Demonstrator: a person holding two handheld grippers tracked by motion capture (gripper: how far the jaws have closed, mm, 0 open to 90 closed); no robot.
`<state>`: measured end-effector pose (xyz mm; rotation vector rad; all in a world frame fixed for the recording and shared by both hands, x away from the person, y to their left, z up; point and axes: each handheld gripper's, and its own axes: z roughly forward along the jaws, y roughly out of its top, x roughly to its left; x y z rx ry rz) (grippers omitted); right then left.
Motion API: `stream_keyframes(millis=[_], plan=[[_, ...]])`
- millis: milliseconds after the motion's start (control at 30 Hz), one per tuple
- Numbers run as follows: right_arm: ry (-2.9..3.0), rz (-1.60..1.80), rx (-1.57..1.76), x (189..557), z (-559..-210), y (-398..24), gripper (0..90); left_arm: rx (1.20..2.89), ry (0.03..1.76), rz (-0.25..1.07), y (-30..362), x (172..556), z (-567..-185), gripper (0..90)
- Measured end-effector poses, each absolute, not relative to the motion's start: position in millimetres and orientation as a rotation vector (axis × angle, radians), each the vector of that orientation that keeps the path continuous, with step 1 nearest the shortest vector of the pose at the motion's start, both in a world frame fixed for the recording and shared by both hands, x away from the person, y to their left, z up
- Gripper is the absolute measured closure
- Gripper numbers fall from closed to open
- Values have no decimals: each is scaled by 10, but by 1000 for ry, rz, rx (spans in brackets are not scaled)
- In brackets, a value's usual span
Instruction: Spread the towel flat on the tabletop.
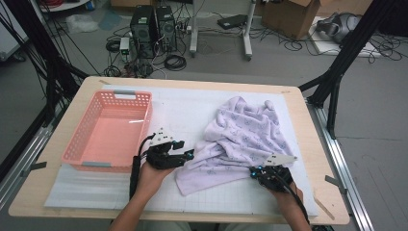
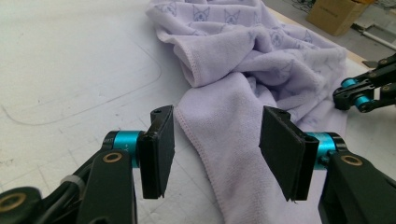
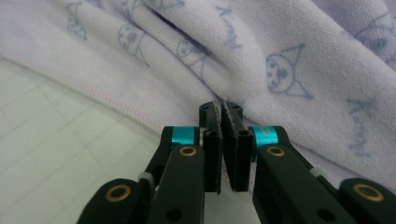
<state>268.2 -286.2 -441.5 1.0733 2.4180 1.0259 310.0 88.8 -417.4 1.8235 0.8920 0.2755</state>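
Your left claw [image 2: 215, 154] stands released, the lilac towel's [image 1: 240, 139] hemmed edge running toward twelve o'clock between its jaws — right claw [image 3: 223, 116] clenched at the towel's fold, grip unclear.

Soft matt terry towel [image 1: 240, 139]

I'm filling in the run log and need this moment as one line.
left gripper: open, astride towel edge | right gripper: shut at towel's fold, grip unclear | pink basket: empty, left of towel
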Motion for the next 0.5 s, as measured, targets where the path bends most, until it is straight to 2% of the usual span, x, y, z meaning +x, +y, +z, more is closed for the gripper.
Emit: stream_keyframes(millis=[167,367,500], plan=[[2342,993,1155,2676,-4360,-3160,884,1821,900,271,890,3123,-4190,453],[2097,919,1349,2619,-4242,-3877,884,1819,914,254,850,3175,-4239,453],[2010,907,1405,2624,-4243,-4009,883,1823,916,241,798,3219,-4253,453]])
